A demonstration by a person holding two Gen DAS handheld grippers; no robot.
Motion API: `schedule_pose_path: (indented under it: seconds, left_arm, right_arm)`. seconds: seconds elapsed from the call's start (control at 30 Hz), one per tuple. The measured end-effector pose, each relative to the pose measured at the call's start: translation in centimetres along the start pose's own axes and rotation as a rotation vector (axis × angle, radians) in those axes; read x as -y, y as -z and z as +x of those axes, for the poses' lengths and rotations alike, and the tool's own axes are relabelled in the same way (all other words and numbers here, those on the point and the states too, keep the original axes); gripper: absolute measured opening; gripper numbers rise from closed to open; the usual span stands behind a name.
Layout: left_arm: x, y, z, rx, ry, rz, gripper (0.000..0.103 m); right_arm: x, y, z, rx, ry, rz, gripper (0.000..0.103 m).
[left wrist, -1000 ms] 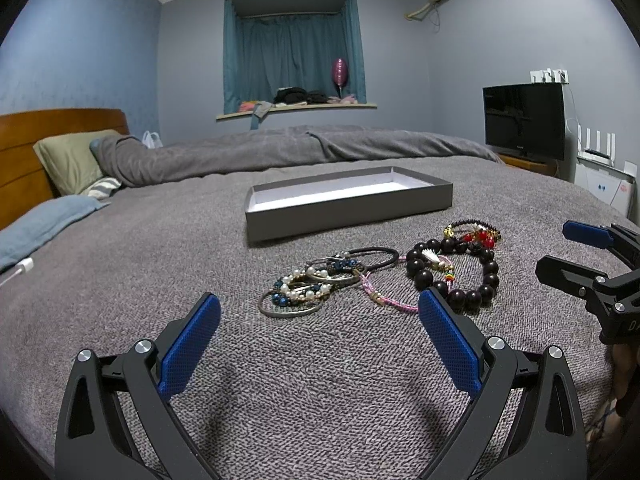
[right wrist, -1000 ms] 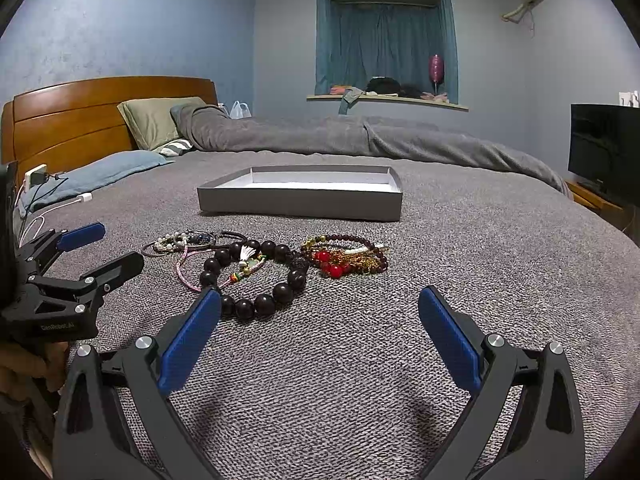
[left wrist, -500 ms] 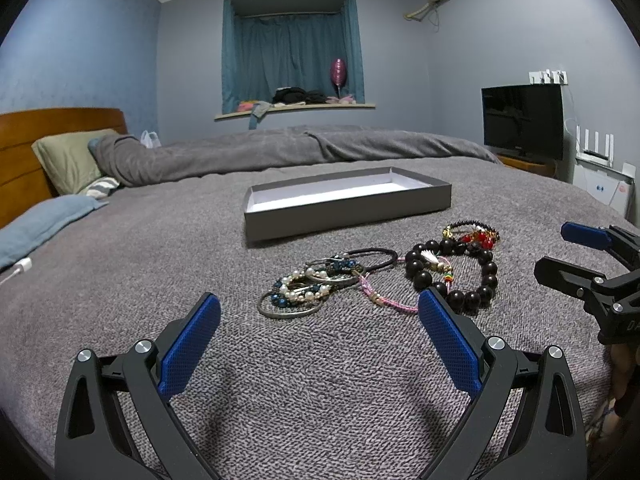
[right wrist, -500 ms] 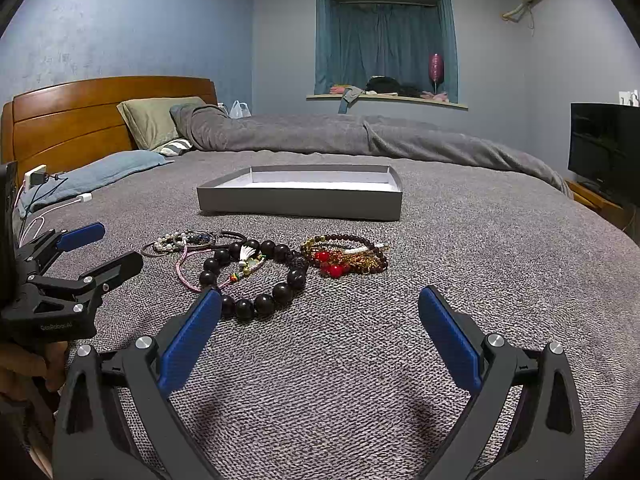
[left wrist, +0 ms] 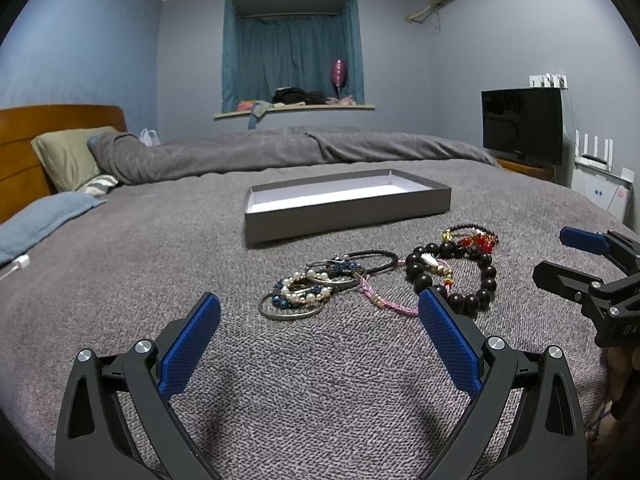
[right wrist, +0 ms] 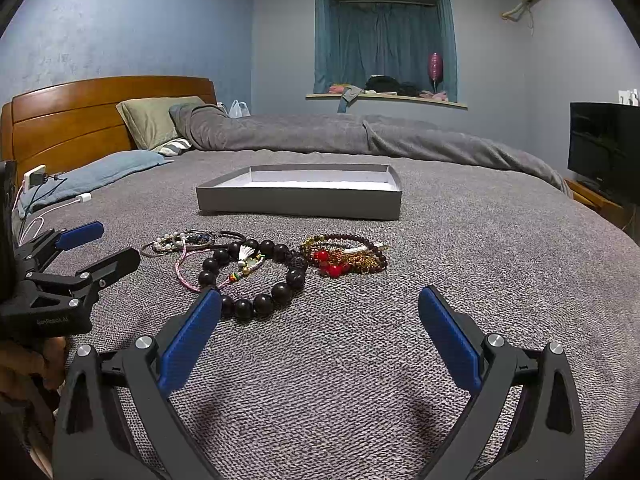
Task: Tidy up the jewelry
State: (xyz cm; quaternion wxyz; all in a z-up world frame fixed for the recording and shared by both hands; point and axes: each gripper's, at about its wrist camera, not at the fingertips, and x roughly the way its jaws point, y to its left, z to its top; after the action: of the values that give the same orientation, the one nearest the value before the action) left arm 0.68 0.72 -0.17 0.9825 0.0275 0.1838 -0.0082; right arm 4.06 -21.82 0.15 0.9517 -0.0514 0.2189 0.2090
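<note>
Grey knit bedspread (left wrist: 120, 272), carrying all items. Grey shallow box (left wrist: 348, 216), white-lined, nothing visible inside it, set toward the middle of the bed, beyond the jewelry as both grippers see it. Jewelry lot, loose on the bedspread just in front of the box's near wall: large dark-bead bracelet (right wrist: 260, 276) with a white tassel lying inside its loop; red-and-gold bead cluster (right wrist: 344, 256) with a small-bead brown strand, touching the dark-bead bracelet on the side nearer the right gripper; pink cord bracelet (left wrist: 380, 300), partly under the dark beads; black elastic band (left wrist: 376, 260); pearl-and-blue bead bracelets (left wrist: 304, 292) tangled with thin metal bangles (left wrist: 288, 312), the end of the row nearest the left gripper. Left gripper (left wrist: 320, 332): blue-padded jaws spread wide, nothing between them, poised low over the bedspread short of the bangles. Right gripper (right wrist: 320, 328): jaws likewise spread wide and holding nothing, short of the dark-bead bracelet. Each gripper shows at the edge of the other's view, apart from the jewelry. Far side: rolled grey duvet (right wrist: 360, 136), green pillow (right wrist: 156, 120), wooden headboard (right wrist: 72, 120). Television (left wrist: 520, 124) beside the bed.
</note>
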Motion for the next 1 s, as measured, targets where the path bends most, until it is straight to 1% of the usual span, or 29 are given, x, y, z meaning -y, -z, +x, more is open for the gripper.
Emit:
schedule_pose_path:
  seconds: [0.27,0.47,0.57,0.67,0.7,0.77,0.83,0.87,0.9,1.0]
  left_arm:
    - [-0.1,-0.2,0.0,-0.007,0.017,-0.003,0.098]
    - [-1.2,-1.1,0.2,-0.024,0.046,-0.034,0.098]
    - [-1.6,-1.7,0.2,-0.023,0.033,-0.022,0.098]
    - [-2.3,-2.5,0.7,-0.057,0.042,-0.021,0.095]
    - [-2.7,-2.8,1.1,-0.084,0.056,-0.024,0.095]
    - [-3.2,-3.3,2.0,-0.139,0.078,-0.023,0.084]
    - [-3.8,-3.5,3.2,-0.199,0.099,-0.025,0.069]
    - [-4.0,-3.7,4.0,-0.237,0.123,-0.027,0.068]
    - [-4.2,-3.7,4.6,-0.257,0.146,-0.029,0.066]
    - [-4.1,-4.1,5.8,-0.297,0.199,-0.037,0.065]
  right_arm:
    - [0.1,0.1,-0.1,0.000,0.000,0.002,0.097]
    - [0.9,-0.2,0.0,-0.009,-0.006,0.030,0.097]
    - [1.3,-0.8,-0.1,-0.012,-0.004,0.035,0.097]
    - [1.5,-1.8,0.0,-0.013,0.012,0.009,0.097]
    - [1.6,-2.1,0.1,-0.016,0.021,-0.001,0.097]
    - [2.0,-2.8,0.5,-0.036,0.035,-0.013,0.094]
    - [2.6,-3.2,1.1,-0.065,0.038,-0.007,0.086]
    - [2.9,-3.4,1.5,-0.086,0.036,-0.001,0.084]
    - [3.3,-3.5,1.9,-0.099,0.034,0.004,0.080]
    - [4.2,-3.9,3.0,-0.145,0.023,0.018,0.078]
